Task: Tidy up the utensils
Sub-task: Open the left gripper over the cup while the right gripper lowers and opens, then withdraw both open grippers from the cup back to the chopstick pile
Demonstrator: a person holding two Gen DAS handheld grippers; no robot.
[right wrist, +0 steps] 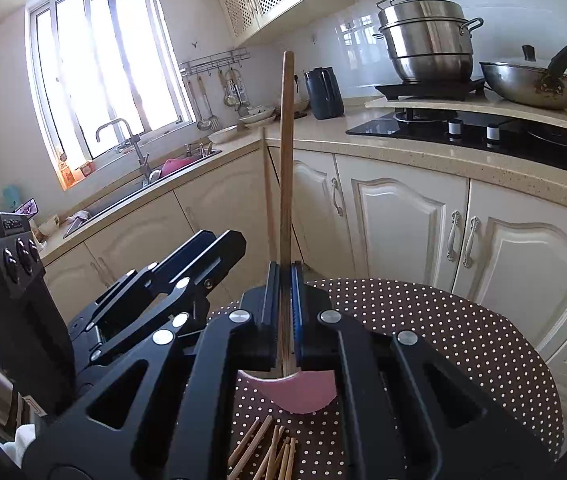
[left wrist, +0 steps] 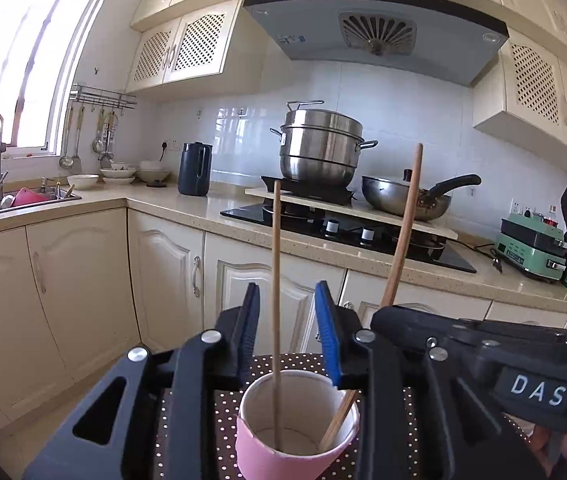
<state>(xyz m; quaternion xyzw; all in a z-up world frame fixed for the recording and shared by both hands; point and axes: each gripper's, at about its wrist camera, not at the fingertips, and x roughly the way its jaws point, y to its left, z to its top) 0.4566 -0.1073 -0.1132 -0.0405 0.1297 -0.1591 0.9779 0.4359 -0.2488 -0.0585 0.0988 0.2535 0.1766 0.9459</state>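
Nearest the pink paper cup point(left wrist: 295, 432), on the dotted tablecloth point(right wrist: 443, 328) just on the camera side of it, loose chopsticks point(right wrist: 267, 452) lie in a small heap, presumably waiting their turn.

Above the cup, the left gripper point(left wrist: 289, 332) stands with its jaws parted on either side of a thin chopstick point(left wrist: 276, 280), neither pad pressing on it. That stick stands nearly upright with its lower end on the cup's floor, so it seems let go to rest there.

Just beside it, the right gripper point(right wrist: 283, 312) is clamped tight on a darker chopstick point(right wrist: 286, 152), whose lower end slants into the cup against the far wall; the grip probably guides it in before release.

The right gripper's body reads "DAS" in the left wrist view.

Well beyond the cup, the range hood point(left wrist: 375, 32) carries lettering too small to read.
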